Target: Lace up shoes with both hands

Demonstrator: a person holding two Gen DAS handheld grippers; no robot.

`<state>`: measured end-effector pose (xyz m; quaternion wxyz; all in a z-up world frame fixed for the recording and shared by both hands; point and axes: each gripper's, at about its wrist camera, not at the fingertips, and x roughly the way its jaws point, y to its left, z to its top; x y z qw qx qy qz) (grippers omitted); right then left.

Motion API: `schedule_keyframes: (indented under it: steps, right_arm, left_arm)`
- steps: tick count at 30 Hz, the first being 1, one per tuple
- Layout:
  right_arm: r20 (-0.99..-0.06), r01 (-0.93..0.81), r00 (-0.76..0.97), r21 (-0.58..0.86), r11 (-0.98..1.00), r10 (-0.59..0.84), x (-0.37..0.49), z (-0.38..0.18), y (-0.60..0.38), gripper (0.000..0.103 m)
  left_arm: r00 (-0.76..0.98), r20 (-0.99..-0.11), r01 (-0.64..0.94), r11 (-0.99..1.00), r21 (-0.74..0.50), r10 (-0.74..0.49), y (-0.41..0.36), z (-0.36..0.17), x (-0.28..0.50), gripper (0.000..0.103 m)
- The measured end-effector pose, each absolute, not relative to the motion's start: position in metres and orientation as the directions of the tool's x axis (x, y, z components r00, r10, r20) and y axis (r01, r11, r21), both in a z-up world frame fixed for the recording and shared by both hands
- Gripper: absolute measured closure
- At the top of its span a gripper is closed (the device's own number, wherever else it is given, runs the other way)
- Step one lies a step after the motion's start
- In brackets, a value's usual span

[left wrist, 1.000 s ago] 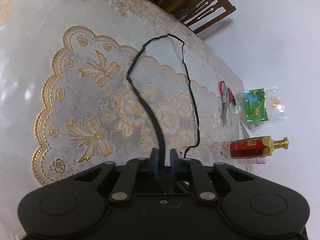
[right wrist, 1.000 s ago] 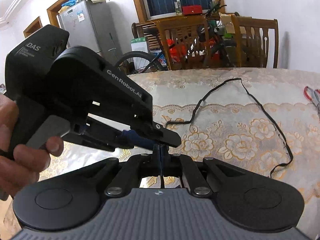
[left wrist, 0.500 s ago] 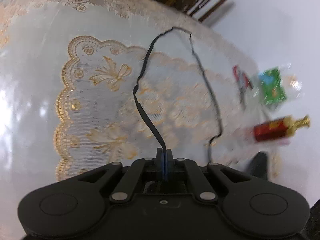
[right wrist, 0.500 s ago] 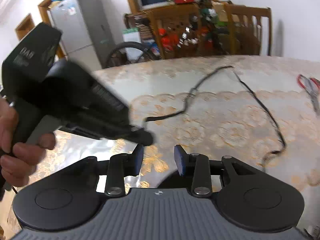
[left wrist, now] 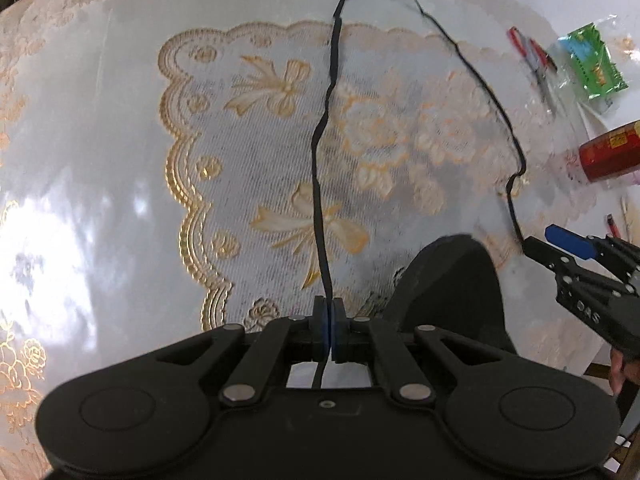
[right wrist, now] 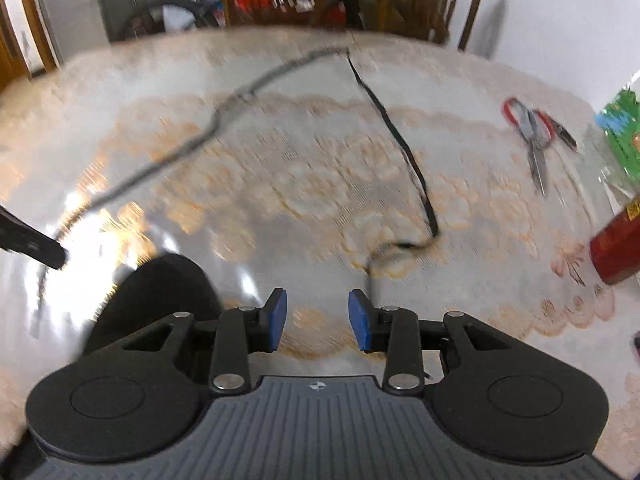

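A long black shoelace [left wrist: 320,168] lies in a big loop on the lace tablecloth. My left gripper [left wrist: 330,320] is shut on one end of it, and the lace runs straight up from the pads. The other end comes down at the right and stops beside my right gripper [left wrist: 548,242]. In the right wrist view my right gripper [right wrist: 318,320] stands open with nothing between its blue pads; the lace [right wrist: 400,148] ends just ahead of its right finger. A rounded black shoe [left wrist: 452,280] sits between the two grippers, also visible at lower left [right wrist: 160,292], mostly hidden.
Red-handled scissors [right wrist: 532,128], a green packet [right wrist: 624,132] and a red bottle [right wrist: 616,248] lie along the table's right side. Wooden chairs [right wrist: 420,0] stand behind the far edge. A finger of my left gripper [right wrist: 36,248] pokes in at the left.
The left jaws have closed on the lace and the left gripper has tilted down. The right gripper has opened, left the left gripper's side and swung right and down toward the lace's other end.
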<state>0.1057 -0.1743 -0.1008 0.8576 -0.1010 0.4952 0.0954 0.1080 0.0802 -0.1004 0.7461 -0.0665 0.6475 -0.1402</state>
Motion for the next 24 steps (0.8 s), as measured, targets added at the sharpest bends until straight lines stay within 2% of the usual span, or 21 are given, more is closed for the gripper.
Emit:
schedule_keyframes:
  steps: [6, 17, 21, 23, 24]
  right_arm:
    - [-0.900, -0.244, 0.435, -0.076, 0.967, 0.039, 0.113, -0.121, -0.188, 0.066]
    - [-0.885, -0.224, 0.464, -0.095, 0.970, 0.020, 0.113, -0.133, -0.197, 0.065]
    - [-0.882, -0.216, 0.469, -0.061, 0.974, 0.049, 0.115, -0.134, -0.207, 0.057]
    - [-0.886, -0.191, 0.459, -0.023, 0.981, 0.068, 0.116, -0.135, -0.212, 0.059]
    - [-0.888, -0.170, 0.453, 0.002, 0.985, 0.080, 0.116, -0.134, -0.214, 0.068]
  left_arm:
    - [0.096, -0.951, 0.137, 0.951, -0.278, -0.292, 0.082, -0.106, 0.102, 0.102]
    - [0.079, -0.953, 0.125, 0.951, -0.282, -0.293, 0.081, -0.115, 0.096, 0.102]
    - [0.077, -0.952, 0.118, 0.951, -0.286, -0.296, 0.080, -0.117, 0.097, 0.102]
    - [0.078, -0.951, 0.116, 0.950, -0.289, -0.299, 0.079, -0.118, 0.098, 0.102]
    - [0.079, -0.951, 0.115, 0.950, -0.289, -0.299, 0.079, -0.118, 0.098, 0.102]
